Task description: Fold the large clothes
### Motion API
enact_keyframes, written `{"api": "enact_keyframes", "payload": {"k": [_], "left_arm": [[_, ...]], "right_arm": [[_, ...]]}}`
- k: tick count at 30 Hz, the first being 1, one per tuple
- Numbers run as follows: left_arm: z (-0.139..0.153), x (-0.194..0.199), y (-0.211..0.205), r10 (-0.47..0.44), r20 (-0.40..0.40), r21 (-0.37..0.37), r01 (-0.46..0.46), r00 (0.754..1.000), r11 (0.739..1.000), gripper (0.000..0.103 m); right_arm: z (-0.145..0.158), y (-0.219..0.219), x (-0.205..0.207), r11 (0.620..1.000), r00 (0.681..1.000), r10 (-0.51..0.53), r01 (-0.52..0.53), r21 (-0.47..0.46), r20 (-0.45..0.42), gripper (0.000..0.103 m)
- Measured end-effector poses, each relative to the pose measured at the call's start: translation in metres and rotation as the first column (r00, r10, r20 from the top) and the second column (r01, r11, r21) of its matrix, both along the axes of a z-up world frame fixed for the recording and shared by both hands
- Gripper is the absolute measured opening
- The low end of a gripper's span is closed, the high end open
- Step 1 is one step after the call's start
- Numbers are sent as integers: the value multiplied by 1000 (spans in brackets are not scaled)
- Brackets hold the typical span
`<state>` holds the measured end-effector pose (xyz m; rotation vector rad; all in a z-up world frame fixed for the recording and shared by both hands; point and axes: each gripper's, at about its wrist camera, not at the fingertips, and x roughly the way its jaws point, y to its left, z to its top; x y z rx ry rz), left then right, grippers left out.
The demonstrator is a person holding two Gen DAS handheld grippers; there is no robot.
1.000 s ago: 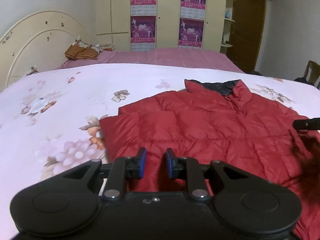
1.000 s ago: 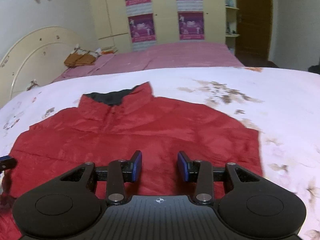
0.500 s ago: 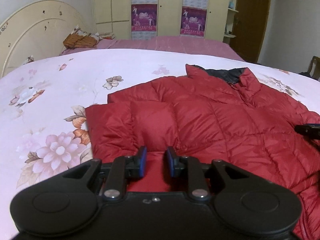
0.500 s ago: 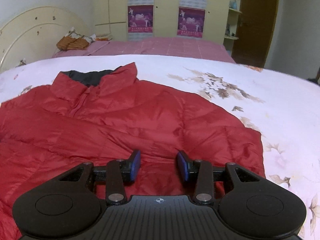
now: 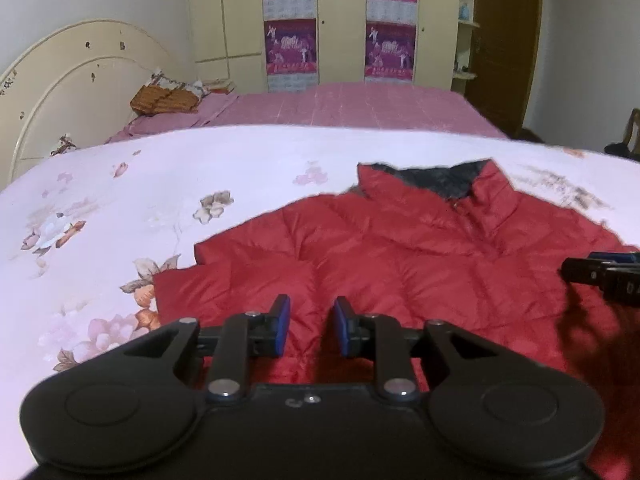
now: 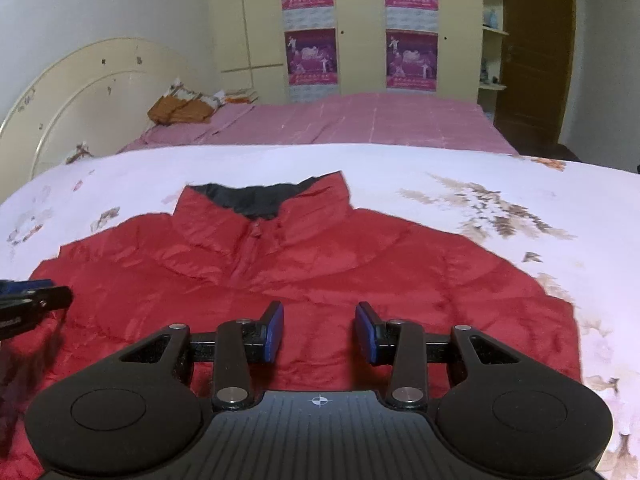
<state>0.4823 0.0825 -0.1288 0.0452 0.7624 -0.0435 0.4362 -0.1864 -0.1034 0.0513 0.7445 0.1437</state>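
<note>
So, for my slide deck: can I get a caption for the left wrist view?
Left gripper, jaws opening and empty, above a red puffer jacket spread on a floral bedspread.

Jacket (image 6: pixel 320 264): red, quilted in squares; collar lining (image 6: pixel 256 198) dark grey.
Bedspread (image 5: pixel 200 168) under the jacket: pale pink-white, printed with pink, orange and brown flowers.
Second bed's cover (image 5: pixel 340 108) beyond the bedspread: mauve-pink, faint grid.
Headboard (image 5: pixel 72 84): cream, dark spots.
Wardrobe (image 6: pixel 360 28): pale yellow, with purple-magenta posters (image 6: pixel 308 56).
Door (image 6: pixel 536 44): brown.
Grippers: black, blue pads (image 6: pixel 274 330).
</note>
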Motion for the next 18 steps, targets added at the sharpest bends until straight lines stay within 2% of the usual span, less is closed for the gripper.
{"api": "enact_keyframes", "payload": {"k": [3, 8, 10, 13, 15, 18], "left_arm": [[-12, 5, 2, 13, -32, 2, -13, 999, 1000, 27], [-18, 7, 7, 30, -47, -8, -31, 998, 1000, 27], [-19, 7, 7, 27, -45, -1, -27, 999, 1000, 27], [-21, 6, 6, 16, -36, 9, -16, 999, 1000, 27], [-21, 6, 5, 12, -35, 17, -12, 999, 1000, 27], [-21, 6, 5, 6, -36, 24, -5, 999, 1000, 27]], "right_arm": [[-14, 0, 4, 999, 1000, -18, 17, -45, -13, 39], [-20, -34, -1, 994, 995, -97, 95, -58, -23, 39], [-19, -49, -8, 989, 992, -124, 122, -89, -19, 39], [-19, -66, -22, 990, 993, -120, 118, -78, -18, 39], [-19, -68, -35, 982, 990, -143, 142, -122, -1, 39], [-21, -75, -49, 984, 988, -155, 154, -91, 5, 40]]}}
